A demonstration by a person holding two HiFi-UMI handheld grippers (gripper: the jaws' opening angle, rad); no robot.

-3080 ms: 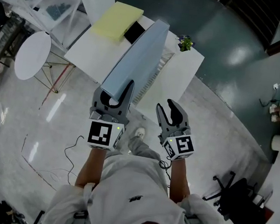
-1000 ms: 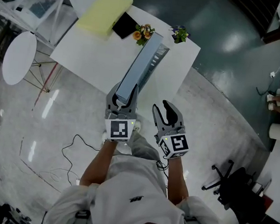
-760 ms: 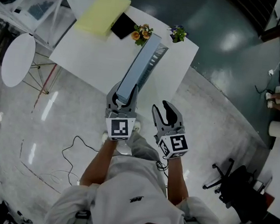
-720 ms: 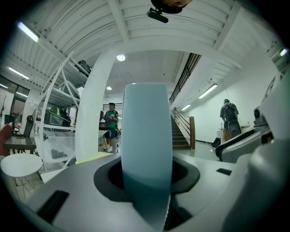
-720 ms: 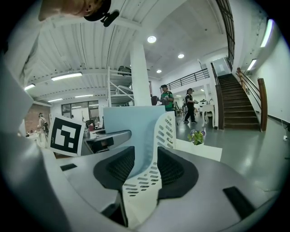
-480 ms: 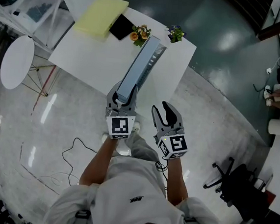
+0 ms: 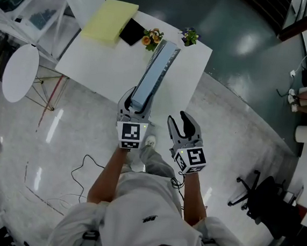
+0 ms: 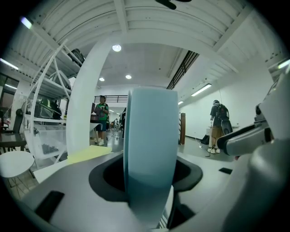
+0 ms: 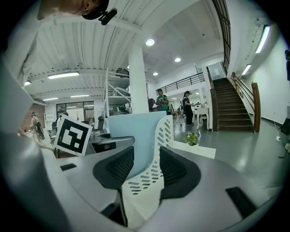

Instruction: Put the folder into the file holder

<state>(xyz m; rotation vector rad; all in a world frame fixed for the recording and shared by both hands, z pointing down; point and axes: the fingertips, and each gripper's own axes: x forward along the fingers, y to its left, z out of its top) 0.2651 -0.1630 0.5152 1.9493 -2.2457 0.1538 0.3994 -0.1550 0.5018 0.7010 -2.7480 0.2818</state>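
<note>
**Folder upright in the holder, left gripper easing off**

On the white bench (image 7: 94, 60) I see a pale yellow pad (image 7: 109, 19), a flat black item (image 7: 132, 32), orange flowers (image 7: 151, 38) and a small potted plant (image 7: 189, 36), all just past the far end of the file holder (image 7: 170, 62). Nothing blocks the near end.

My left gripper (image 7: 136, 99) has just been opening. Its jaws are now released, with the folder's (image 7: 153, 71) near end between them. My right gripper (image 7: 184, 120) hangs beside the bench edge with its jaws barely parted after a slight opening, and it is empty.

The folder is smooth, light blue and slab-like, and stands on edge inside the holder. The holder is white, with a curved wall pierced by rows of slots.
</note>
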